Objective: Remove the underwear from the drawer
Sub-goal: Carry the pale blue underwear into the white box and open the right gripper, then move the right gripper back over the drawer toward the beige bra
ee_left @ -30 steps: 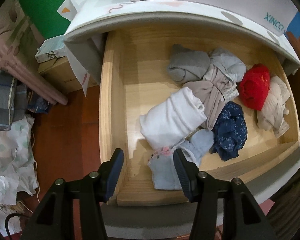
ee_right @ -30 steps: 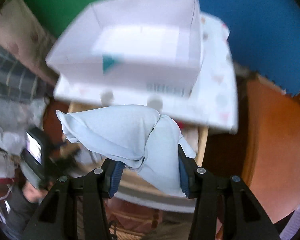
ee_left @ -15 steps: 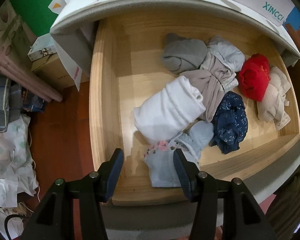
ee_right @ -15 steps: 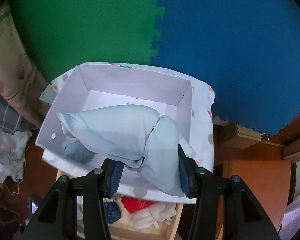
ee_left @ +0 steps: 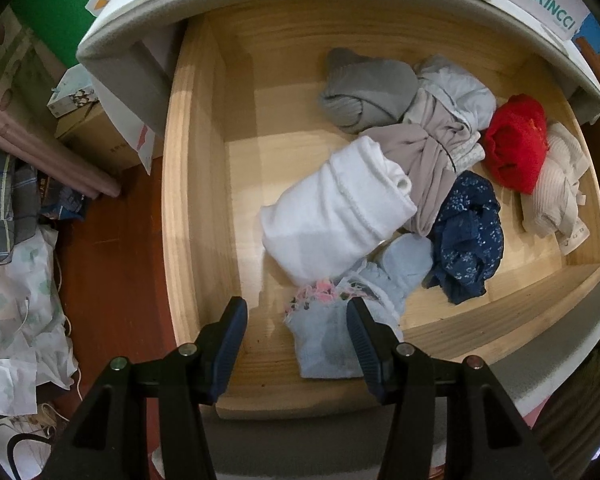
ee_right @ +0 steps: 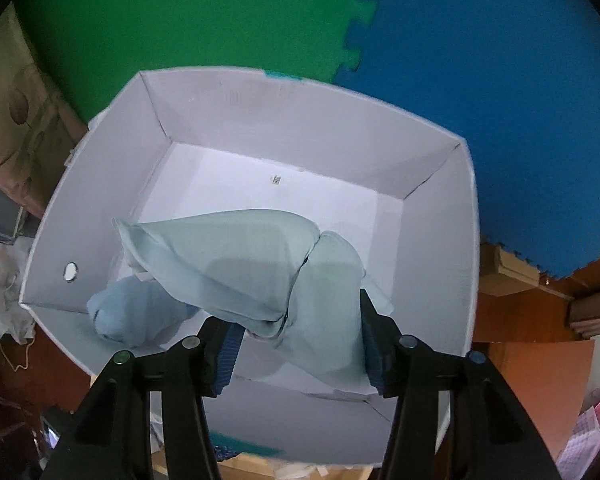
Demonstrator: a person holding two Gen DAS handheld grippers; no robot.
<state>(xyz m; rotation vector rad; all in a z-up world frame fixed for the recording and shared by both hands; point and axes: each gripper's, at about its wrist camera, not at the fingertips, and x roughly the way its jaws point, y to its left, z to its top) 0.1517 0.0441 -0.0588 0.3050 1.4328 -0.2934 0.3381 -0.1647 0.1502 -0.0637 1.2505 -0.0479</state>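
Two handheld grippers are shown, each from its own wrist camera. The right gripper (ee_right: 298,332) is clamped on a pale blue-green piece of underwear (ee_right: 252,264), held between its ridged blue fingers (ee_right: 230,344). The soft, smooth fabric is bunched into two folded lobes, the larger one pointing left with a hemmed edge. It is held over the open white box (ee_right: 432,240), above the near part of the box floor. A second, light blue rolled garment (ee_right: 136,312) is seen lying inside the box at its near left corner. Green foam tiles (ee_right: 180,16) and blue foam tiles (ee_right: 500,100) are seen on the wall beyond the box.

The left gripper (ee_left: 298,332) is spread wide with nothing between its fingers, poised over the near edge of the open wooden drawer (ee_left: 192,184). A light blue garment with pink lace trim (ee_left: 332,320) is seen directly past the fingers, partly covered by the right finger (ee_left: 364,340). Just beyond it, a white rolled garment (ee_left: 332,208) is laid across the drawer's middle. A navy floral piece (ee_left: 468,236) is placed to its right, touching a beige twisted piece (ee_left: 424,160). A grey roll (ee_left: 364,92) and a pale grey-blue piece (ee_left: 456,88) are set at the far side. A red garment (ee_left: 516,148) and a cream ribbed one (ee_left: 552,196) are found at the far right.
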